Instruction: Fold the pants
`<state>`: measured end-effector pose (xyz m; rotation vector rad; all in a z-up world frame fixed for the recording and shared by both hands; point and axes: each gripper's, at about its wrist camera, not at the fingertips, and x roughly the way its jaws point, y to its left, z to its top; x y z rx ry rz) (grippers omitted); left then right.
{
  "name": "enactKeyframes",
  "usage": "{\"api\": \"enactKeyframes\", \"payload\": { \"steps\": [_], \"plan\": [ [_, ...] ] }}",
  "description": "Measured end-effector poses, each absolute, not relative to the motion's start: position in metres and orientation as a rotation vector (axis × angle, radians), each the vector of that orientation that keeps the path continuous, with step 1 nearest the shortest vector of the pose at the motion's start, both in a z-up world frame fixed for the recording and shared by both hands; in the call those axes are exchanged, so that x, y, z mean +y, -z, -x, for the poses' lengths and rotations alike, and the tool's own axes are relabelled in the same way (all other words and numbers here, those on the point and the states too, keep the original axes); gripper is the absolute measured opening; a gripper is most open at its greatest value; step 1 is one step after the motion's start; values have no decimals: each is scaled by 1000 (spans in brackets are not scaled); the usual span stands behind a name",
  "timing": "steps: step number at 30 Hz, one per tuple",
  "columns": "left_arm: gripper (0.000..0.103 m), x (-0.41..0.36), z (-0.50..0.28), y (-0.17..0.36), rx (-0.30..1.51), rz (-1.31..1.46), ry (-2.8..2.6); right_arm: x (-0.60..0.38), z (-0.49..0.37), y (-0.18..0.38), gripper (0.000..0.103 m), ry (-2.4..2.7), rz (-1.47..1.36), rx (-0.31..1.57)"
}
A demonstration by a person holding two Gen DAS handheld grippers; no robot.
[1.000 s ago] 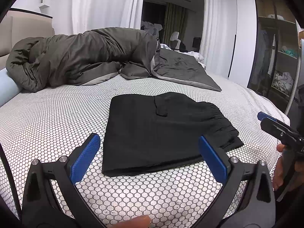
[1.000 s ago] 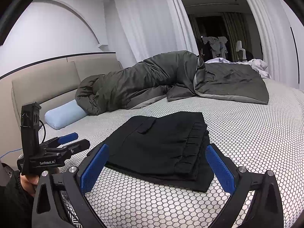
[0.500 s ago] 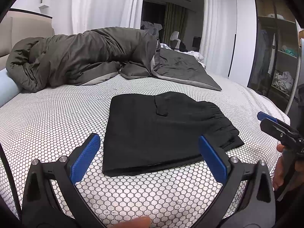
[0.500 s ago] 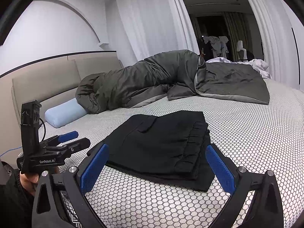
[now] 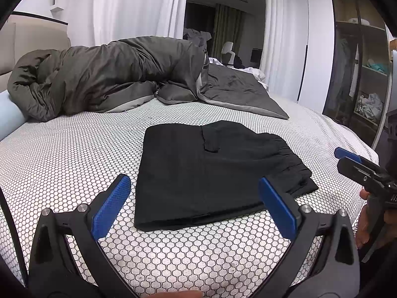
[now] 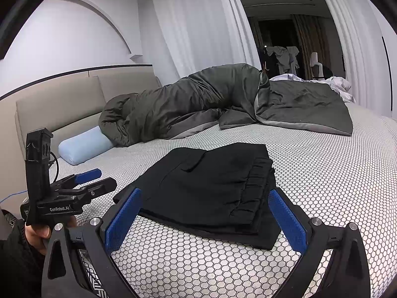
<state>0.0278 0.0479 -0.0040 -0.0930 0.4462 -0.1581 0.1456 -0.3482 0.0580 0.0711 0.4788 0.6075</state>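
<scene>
Black pants (image 5: 211,171) lie folded into a compact rectangle on the honeycomb-patterned bed sheet (image 5: 69,154), pocket flap up and gathered waistband at the right. In the right wrist view the same pants (image 6: 213,186) show stacked layers. My left gripper (image 5: 193,203) hovers open just short of the near edge of the pants, holding nothing. My right gripper (image 6: 206,213) is open too, at the waistband corner, empty. Each gripper appears in the other's view: the right gripper (image 5: 352,159) at the far right, the left gripper (image 6: 91,181) at the left, held by a hand.
A bunched dark grey duvet (image 5: 111,74) stretches across the back of the bed. A light blue bolster pillow (image 6: 84,146) rests by the padded headboard (image 6: 54,106). White curtains (image 5: 134,7) hang behind. An open wardrobe (image 5: 359,74) stands at the right.
Almost nothing differs; both grippers stay open and hover in place, and the folded pants lie unmoved.
</scene>
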Motion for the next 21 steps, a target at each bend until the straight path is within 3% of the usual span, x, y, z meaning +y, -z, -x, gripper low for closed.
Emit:
{"api": "enactKeyframes", "payload": {
  "steps": [21],
  "plan": [
    [102, 51, -26, 3, 442, 89, 158, -350, -148, -53, 103, -622, -63, 488]
  ]
}}
